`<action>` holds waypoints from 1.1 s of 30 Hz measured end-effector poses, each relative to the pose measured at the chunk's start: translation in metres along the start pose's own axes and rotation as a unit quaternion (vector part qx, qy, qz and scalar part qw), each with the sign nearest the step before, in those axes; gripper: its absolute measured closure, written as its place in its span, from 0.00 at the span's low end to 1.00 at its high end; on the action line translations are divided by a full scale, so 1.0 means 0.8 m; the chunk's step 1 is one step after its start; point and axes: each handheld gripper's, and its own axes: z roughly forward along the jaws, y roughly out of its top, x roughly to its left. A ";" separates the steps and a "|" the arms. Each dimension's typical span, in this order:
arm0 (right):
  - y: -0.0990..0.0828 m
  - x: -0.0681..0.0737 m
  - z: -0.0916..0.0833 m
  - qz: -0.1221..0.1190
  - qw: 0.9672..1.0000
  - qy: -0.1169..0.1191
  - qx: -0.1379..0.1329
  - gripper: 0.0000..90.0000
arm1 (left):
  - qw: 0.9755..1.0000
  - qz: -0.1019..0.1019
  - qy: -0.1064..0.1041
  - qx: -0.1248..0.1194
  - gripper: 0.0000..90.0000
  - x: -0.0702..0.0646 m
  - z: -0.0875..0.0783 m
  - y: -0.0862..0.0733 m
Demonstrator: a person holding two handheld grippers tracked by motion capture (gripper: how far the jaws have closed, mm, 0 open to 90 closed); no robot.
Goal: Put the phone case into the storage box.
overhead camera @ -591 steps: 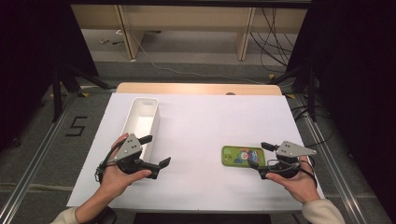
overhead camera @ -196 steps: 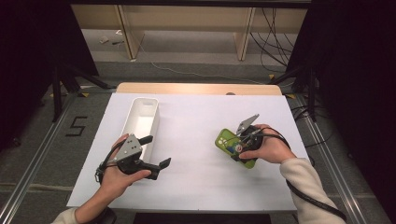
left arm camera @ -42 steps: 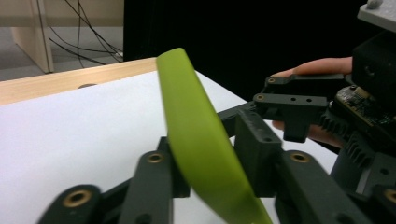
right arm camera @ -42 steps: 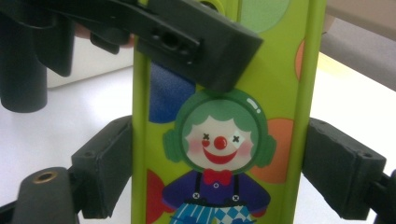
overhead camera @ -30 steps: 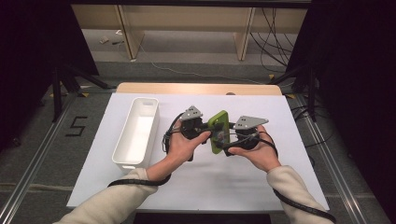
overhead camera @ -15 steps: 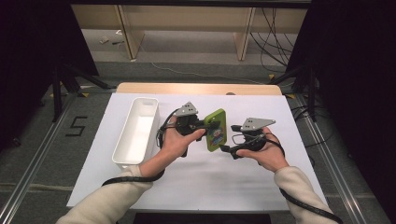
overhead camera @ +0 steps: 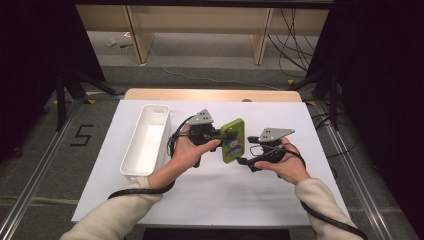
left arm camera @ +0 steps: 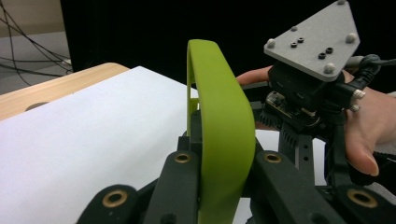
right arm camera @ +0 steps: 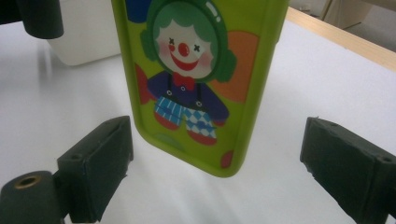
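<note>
white bin (overhead camera: 146,140) left on table; white sheet (overhead camera: 215,195); wooden edge (overhead camera: 210,95) behind

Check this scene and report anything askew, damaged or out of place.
Nothing stands out. The left gripper holds the green clown case on edge above the table, the right gripper is open beside it, and the white bin sits straight.

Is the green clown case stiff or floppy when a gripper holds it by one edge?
The green case probably is fairly stiff: the left gripper clamps one edge and the case stands upright without sagging. Its thin curved rim suggests it is light. The glossy printed face may be slippery.
</note>
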 end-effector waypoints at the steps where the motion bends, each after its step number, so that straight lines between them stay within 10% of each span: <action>1: 0.000 0.000 0.000 0.000 1.000 0.002 0.000 0.12 | 1.000 0.001 -0.004 0.000 0.92 0.000 0.001 0.000; 33: -0.003 0.005 0.011 -0.006 1.000 0.023 0.003 0.17 | 0.999 0.020 -0.034 0.002 0.92 -0.009 0.018 0.001</action>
